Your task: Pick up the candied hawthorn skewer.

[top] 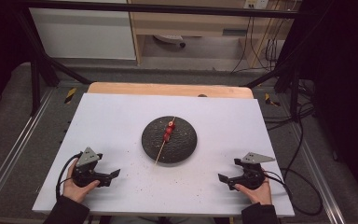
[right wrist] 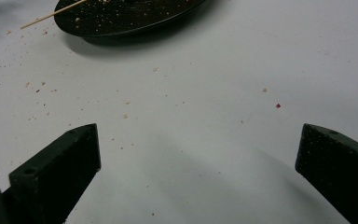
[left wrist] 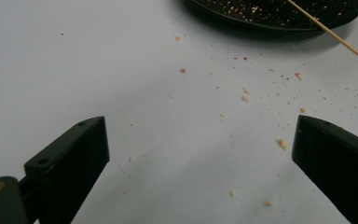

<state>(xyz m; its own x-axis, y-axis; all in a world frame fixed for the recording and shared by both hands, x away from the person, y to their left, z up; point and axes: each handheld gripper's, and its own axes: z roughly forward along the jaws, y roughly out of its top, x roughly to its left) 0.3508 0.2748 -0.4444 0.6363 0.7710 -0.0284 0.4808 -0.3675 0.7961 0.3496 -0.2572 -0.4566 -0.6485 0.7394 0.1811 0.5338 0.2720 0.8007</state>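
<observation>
A skewer [top: 166, 135] of red pieces lies on a dark plate [top: 186, 144]. Left gripper [top: 113, 174] and right gripper [top: 223, 178] rest well apart from it, jaws wide open, empty.

Light falls from overhead, the white table [top: 121, 121] glowing evenly; dark surroundings at nine and three o'clock. Soft shadows under the plate [right wrist: 121, 25]; near jaws slightly blurred.

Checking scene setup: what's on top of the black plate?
On the black plate lies a wooden skewer threaded with red pieces, plus scattered crumbs. The stick's near end overhangs the rim. The plate surface beneath the red pieces is covered.
</observation>
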